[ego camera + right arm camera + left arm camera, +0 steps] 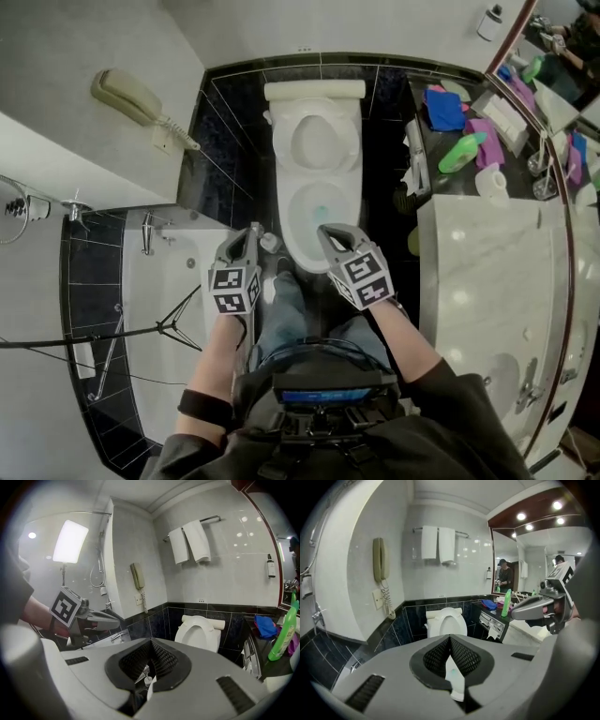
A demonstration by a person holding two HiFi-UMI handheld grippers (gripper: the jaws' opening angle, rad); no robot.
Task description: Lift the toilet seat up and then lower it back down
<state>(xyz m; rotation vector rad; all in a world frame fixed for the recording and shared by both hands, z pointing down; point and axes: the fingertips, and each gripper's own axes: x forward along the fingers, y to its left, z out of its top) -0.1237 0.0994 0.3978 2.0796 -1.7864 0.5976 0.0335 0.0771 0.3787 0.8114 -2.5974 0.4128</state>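
A wall phone [131,98] hangs at the far left, above a bathtub [164,309]. The left gripper [255,229] hovers just beside the near left edge of the bowl [317,220], its jaws pressed together with nothing between them. The toilet seat [314,141] stands raised, leaning back against the tank [314,90], well apart from both grippers. The right gripper [325,230] hangs over the bowl's near rim, its jaws also closed on nothing. Further right, a dark counter [422,122] carries a blue cloth [442,110] and a green bottle [461,152] lying on its side.
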